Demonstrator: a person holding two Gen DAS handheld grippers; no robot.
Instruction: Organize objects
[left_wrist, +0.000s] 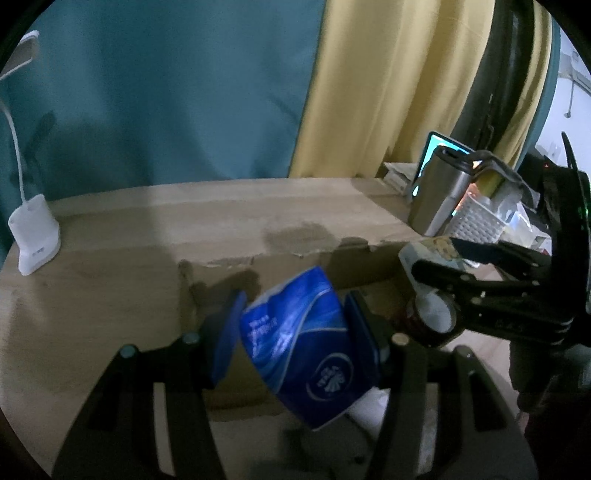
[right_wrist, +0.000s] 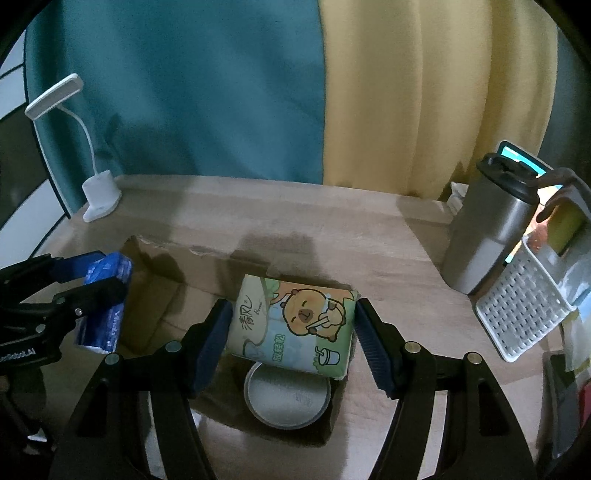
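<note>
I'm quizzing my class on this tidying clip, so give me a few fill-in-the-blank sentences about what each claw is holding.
1. The left claw grips a tissue pack coloured ____.
2. The right claw grips a tissue pack printed with a cartoon ____.
3. Below that pack, inside the cardboard box, lies a round metal ____.
4. The white desk lamp stands in front of the ____ curtain.

Missing words: blue; capybara; tin; teal

— What sort of place was it?
— A home, likely a bedroom or study corner. Teal and yellow curtains (right_wrist: 325, 92) hung behind a wooden worktop (right_wrist: 295, 206).
— What else showed it?
— A white desk lamp (right_wrist: 98, 192) stood at ten o'clock, a steel tumbler (right_wrist: 487, 232) and a white basket (right_wrist: 524, 306) at three o'clock.
</note>
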